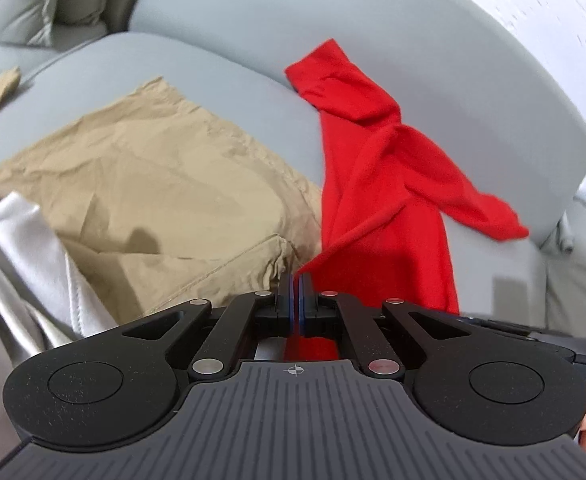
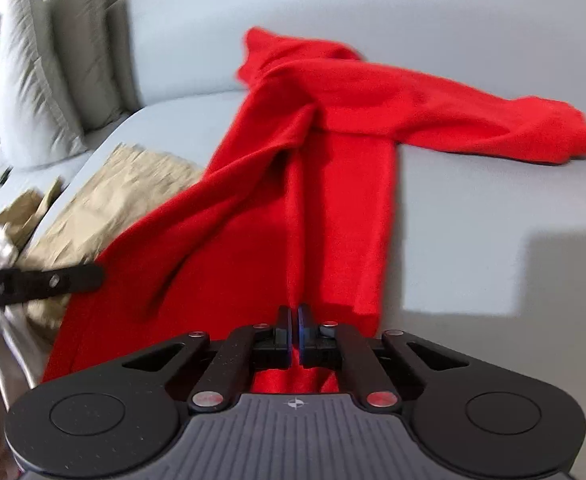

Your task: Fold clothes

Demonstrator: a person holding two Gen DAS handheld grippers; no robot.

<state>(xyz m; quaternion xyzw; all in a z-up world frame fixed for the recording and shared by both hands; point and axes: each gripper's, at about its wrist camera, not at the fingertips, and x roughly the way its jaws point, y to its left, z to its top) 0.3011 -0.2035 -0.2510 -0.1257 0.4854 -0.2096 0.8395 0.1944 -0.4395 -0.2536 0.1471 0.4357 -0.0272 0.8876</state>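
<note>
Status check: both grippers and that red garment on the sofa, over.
Both hand-held grippers, left and right, shut on red garment. Garment twisted across sofa. Tan clothing alongside.

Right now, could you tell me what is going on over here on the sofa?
A person is folding clothes with a pair of handheld tongs. The left tongs and the right tongs are both shut on the near edge of a red garment that is spread across the grey sofa, its sleeves still sprawled toward the backrest. A crumpled tan garment lies beside it and a white one sits at the near left, both untouched.
</note>
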